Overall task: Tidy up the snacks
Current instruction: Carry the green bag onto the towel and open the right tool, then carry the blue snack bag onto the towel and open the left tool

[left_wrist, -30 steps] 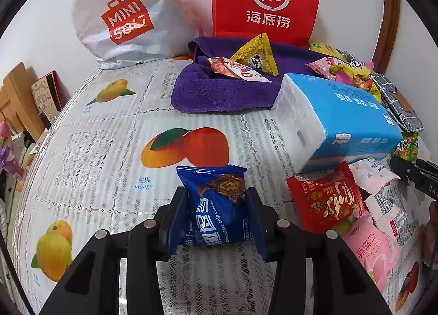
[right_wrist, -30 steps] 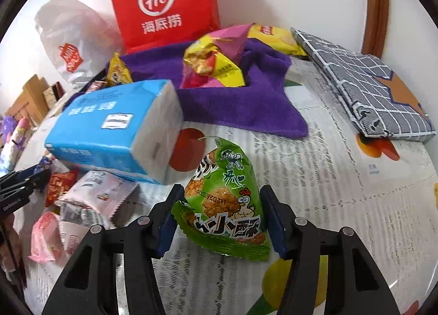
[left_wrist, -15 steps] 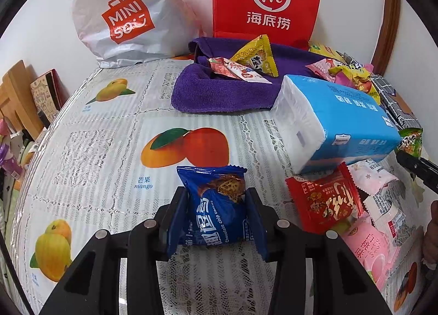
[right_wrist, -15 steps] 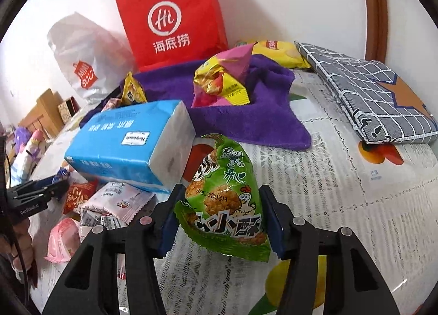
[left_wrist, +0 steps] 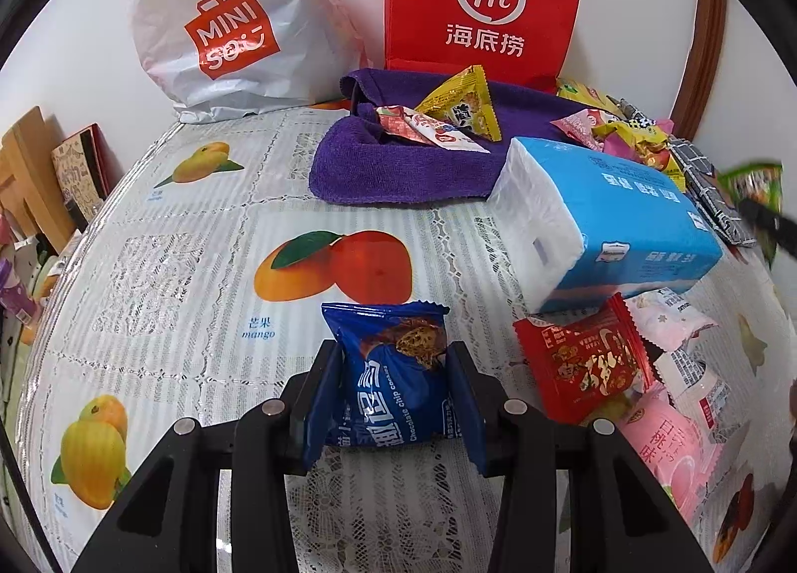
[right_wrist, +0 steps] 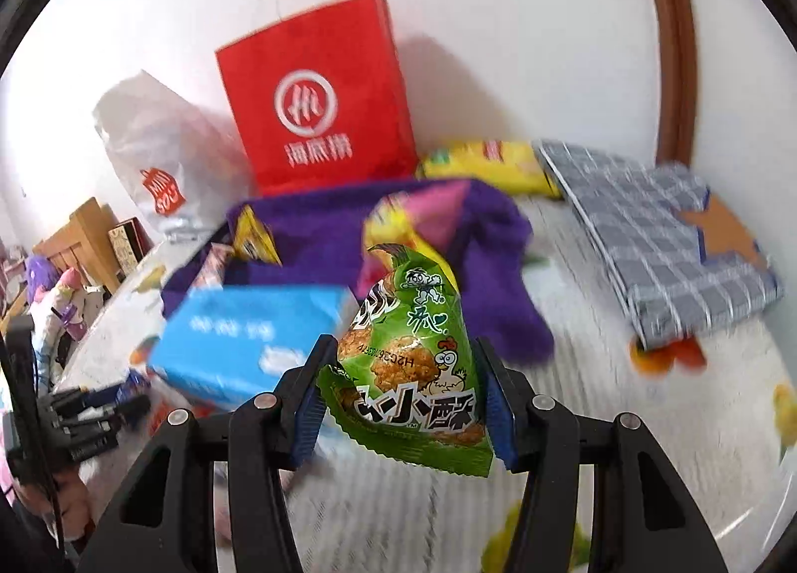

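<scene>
My left gripper (left_wrist: 393,391) is shut on a blue chocolate chip cookie packet (left_wrist: 393,373), held low over the fruit-print tablecloth (left_wrist: 174,274). My right gripper (right_wrist: 406,391) is shut on a green triangular snack bag (right_wrist: 413,368), lifted above the table. That green bag also shows at the right edge of the left wrist view (left_wrist: 754,184). A purple towel (left_wrist: 398,169) at the back carries a yellow packet (left_wrist: 463,104) and a red-white packet (left_wrist: 428,129). In the right wrist view the towel (right_wrist: 319,234) holds a yellow-pink bag (right_wrist: 403,219).
A blue tissue pack (left_wrist: 612,219) lies right of centre, with red (left_wrist: 583,363) and pink (left_wrist: 667,448) snack packets in front of it. A red paper bag (left_wrist: 483,5) and a white Miniso bag (left_wrist: 224,20) stand against the wall. A grey checked cloth (right_wrist: 662,224) lies far right.
My right gripper has lifted the green snack bag up and toward the towel; the view is blurred by motion. My left gripper with the cookie packet has stayed still.
</scene>
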